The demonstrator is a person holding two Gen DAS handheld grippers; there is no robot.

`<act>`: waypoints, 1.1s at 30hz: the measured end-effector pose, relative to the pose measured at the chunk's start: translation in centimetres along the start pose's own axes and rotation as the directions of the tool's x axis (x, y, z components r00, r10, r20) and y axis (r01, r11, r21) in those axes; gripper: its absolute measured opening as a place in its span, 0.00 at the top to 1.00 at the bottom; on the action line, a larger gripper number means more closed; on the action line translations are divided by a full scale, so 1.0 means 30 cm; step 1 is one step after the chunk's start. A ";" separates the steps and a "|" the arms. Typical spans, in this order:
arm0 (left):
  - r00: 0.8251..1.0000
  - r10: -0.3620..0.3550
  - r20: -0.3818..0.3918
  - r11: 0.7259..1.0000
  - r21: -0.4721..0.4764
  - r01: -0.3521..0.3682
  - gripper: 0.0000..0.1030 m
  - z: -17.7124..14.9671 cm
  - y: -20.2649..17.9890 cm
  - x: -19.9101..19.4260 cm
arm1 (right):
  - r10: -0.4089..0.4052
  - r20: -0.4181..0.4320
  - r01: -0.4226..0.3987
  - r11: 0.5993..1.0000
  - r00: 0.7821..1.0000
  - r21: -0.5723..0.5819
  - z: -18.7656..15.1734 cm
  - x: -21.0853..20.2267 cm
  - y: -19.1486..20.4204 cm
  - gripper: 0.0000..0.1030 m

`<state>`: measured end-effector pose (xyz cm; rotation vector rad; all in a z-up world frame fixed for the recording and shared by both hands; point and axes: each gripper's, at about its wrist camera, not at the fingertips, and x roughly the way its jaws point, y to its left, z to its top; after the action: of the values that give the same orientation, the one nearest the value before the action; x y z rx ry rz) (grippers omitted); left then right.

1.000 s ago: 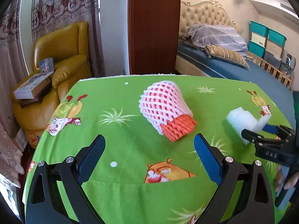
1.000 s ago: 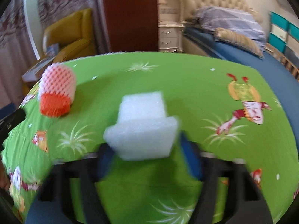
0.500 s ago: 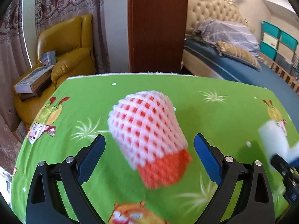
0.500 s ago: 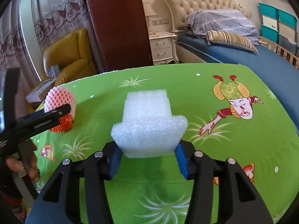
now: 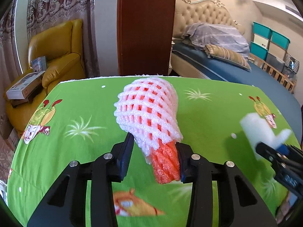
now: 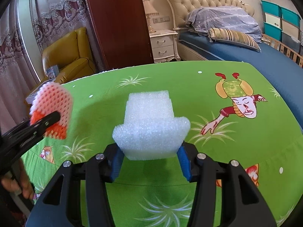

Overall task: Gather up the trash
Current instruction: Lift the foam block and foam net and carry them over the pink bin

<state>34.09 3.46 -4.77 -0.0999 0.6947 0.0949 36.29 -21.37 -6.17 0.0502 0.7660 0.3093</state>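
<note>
A pink-and-white foam fruit net (image 5: 147, 109) with an orange inner end lies on the green cartoon tablecloth (image 5: 75, 151). My left gripper (image 5: 154, 145) is closing its jaws on the orange end, and both blue pads press it. In the right wrist view the foam net (image 6: 52, 102) shows at the left with a black left finger (image 6: 47, 122) across it. My right gripper (image 6: 150, 157) is shut on a white foam block (image 6: 149, 123), held just above the cloth. The same white foam block (image 5: 259, 130) appears at the right of the left wrist view.
Beyond the table's far edge stand a yellow armchair (image 5: 56, 53) with boxes on it, a dark brown wooden panel (image 5: 145, 28), a white nightstand (image 6: 162, 45) and a blue bed (image 6: 246, 49). A person's hand (image 6: 17, 185) holds the left gripper's handle.
The left gripper moved forward over the foam net and its wide-open jaws came together on the orange end. The right gripper kept its grip on the white foam block and steadied.
</note>
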 end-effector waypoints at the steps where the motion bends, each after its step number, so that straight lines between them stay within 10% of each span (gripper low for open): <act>1: 1.000 -0.001 0.005 1.000 0.003 0.001 0.64 -0.012 -0.001 -0.020 | -0.003 0.001 0.003 1.000 1.000 -0.002 0.001 -0.001 0.002 0.52; 33: 0.974 -0.100 0.205 0.984 0.165 0.067 0.63 -0.439 -0.109 -0.579 | 0.019 0.231 0.022 0.985 0.973 -0.171 -0.467 -0.602 0.195 0.52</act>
<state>12.86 -2.33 -3.47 0.0321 0.4812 -0.0304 12.89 -22.01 -3.19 -0.0773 0.5050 0.3607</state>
